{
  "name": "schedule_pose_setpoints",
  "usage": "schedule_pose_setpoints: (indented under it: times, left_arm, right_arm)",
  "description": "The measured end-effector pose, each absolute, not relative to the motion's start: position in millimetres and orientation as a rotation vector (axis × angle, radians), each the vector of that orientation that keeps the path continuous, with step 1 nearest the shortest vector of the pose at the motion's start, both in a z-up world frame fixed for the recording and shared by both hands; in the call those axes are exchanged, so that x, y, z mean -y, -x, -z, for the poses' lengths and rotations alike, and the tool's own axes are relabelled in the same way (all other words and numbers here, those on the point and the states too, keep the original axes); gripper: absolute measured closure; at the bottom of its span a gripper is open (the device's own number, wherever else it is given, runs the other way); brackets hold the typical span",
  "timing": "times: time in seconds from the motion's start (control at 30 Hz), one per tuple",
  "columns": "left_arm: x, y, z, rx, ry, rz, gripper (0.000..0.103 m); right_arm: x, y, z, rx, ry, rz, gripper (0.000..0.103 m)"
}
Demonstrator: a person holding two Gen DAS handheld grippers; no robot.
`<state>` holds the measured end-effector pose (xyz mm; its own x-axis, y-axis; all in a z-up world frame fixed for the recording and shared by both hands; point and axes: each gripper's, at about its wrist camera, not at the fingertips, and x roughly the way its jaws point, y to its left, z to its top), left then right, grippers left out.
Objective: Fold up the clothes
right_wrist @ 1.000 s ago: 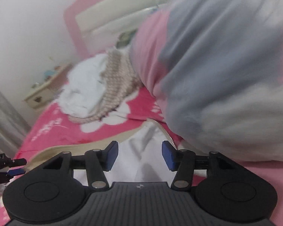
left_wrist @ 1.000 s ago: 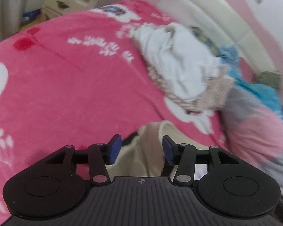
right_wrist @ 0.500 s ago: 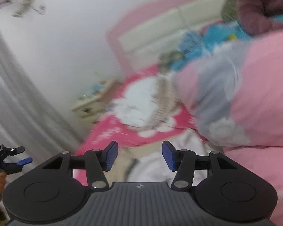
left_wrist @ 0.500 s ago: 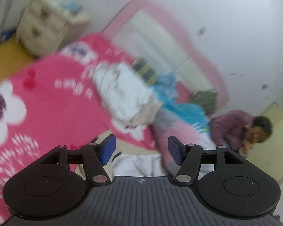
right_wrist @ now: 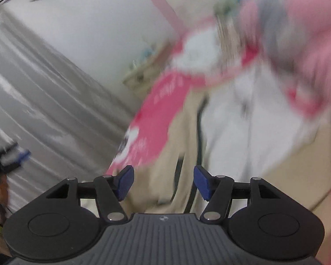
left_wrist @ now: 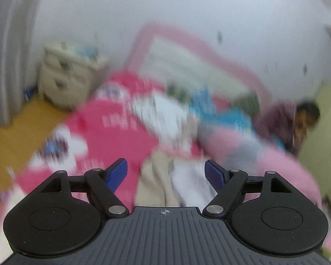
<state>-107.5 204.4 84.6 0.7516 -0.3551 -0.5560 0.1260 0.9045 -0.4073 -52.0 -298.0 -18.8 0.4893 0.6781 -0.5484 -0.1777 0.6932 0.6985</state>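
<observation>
Both sets of jaws opening, nothing between them. Beige garment (right_wrist: 181, 137) with white lining lies on bed (left_wrist: 112, 132): judged soft, light, limp; grip at near hem corners.

garment (right_wrist: 242, 119) | beige, white lining | spread open | on bed

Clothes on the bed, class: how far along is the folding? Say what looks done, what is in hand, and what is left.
Done: nothing looks neatly folded; the view is blurred. In hand: nothing. The left tongs and right tongs are both opening with no cloth between them, above the beige and white garment lying spread on the bed. Left: that garment, and the white heap further back.
</observation>
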Motion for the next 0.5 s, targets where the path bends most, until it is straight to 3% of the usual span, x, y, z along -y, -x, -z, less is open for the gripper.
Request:
schedule_pose_setpoints:
  times: [0.2, 0.33, 0.47, 0.5]
  left_arm:
    - [-120.6, 101.2, 44.8, -0.896, 0.022, 0.267, 0.025]
    - [-107.3, 95.2, 66.1, -0.860, -0.066, 0.316, 0.019]
    - [-105.4, 81.6, 80.1, -0.844, -0.042, 0.310, 0.019]
    - [-106.9, 78.8, 82.7, -0.849, -0.018, 0.298, 0.030]
  right_arm:
    - [234.7, 51.9, 100.0, -1.132, -0.539, -0.592, 0.042]
    - [214.9, 52.9, 122.2, -1.194, -0.462, -0.593, 0.045]
    - [202.8, 53.9, 132.6, -1.234, -0.425, -0.635, 0.063]
    - [199.4, 54.2, 134.8, -1.239, -0.401, -0.636, 0.071]
